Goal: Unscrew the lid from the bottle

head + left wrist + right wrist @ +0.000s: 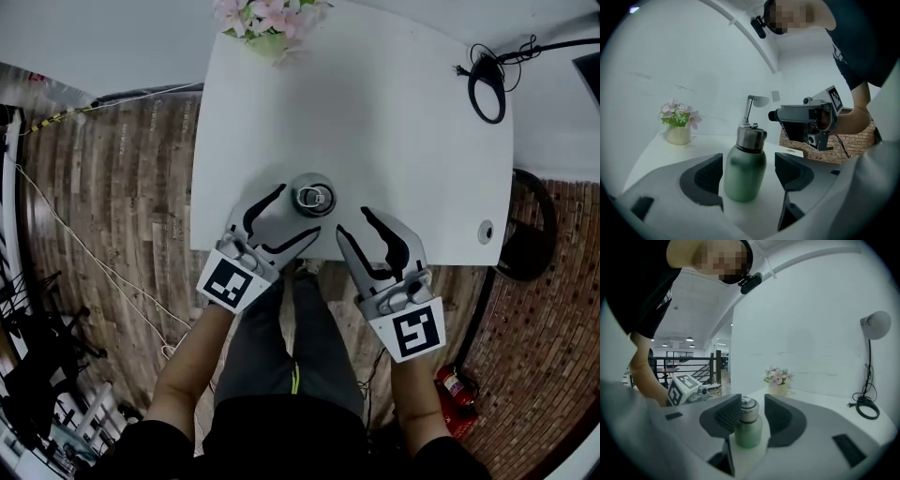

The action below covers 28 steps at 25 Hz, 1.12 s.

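Head view: 2 grippers held near level over the table's (394, 131) near edge, angled inward.

Left gripper (298, 210): jaws wide apart, bottle (744, 176) at their tips, untouched.

Right gripper (354, 219): jaws parted, empty, bottle just ahead.

Bottle upright: rounded matte green body, cylindrical brushed-steel lid (751, 137).

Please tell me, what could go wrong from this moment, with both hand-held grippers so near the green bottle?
1. The bottle stands close to the table's near edge, so a bump from either jaw might tip it over.
2. The left hand-held gripper and the right hand-held gripper are both open and clamp nothing. Twisting the lid before the body is held would probably spin the whole bottle.
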{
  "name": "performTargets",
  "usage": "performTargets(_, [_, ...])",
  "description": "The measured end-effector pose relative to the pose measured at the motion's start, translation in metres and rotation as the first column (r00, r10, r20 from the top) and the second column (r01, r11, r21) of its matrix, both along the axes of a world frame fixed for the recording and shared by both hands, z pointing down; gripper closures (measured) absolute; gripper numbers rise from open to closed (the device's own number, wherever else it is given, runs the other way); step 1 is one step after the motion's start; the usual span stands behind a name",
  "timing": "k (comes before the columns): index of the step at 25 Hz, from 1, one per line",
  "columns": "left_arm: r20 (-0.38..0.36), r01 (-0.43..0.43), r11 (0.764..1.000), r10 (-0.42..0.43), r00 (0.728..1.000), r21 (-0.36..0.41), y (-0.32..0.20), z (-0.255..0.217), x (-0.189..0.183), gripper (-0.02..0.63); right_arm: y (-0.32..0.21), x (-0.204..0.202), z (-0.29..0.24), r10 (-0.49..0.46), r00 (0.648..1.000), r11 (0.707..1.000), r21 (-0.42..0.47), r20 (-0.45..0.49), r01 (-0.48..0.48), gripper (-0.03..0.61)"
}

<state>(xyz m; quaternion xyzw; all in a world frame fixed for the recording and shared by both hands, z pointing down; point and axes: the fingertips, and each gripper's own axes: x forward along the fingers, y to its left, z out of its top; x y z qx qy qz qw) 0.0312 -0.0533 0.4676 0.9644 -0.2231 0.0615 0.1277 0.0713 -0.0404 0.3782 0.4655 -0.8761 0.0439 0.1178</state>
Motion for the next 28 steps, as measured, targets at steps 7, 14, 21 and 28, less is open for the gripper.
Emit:
performTargets(7, [0.003,-0.039,0.998,0.038,0.999,0.042,-0.010,0.008,0.023,0.253,-0.009,-0.024,0.024,-0.072,0.997,0.997,-0.020,-0.012,0.072,0.308])
performTargets(14, [-0.017,-0.040,0.999,0.041,0.999,0.022,-0.016,0.010,0.031,0.241,-0.022,-0.036,0.035,-0.087,0.996,0.996,-0.028,-0.025,0.087,0.290])
performTargets(21, [0.015,-0.060,0.996,0.059,0.998,0.062,-0.017,0.013,0.034,0.238,-0.029,-0.042,0.047,-0.096,0.995,0.994,-0.048,-0.028,0.094,0.288])
performTargets(28, [0.037,-0.065,0.995,0.062,0.997,0.081,-0.019,0.016,0.035,0.239,-0.035,-0.043,0.050,-0.074,0.996,0.997,-0.037,-0.051,0.072,0.290])
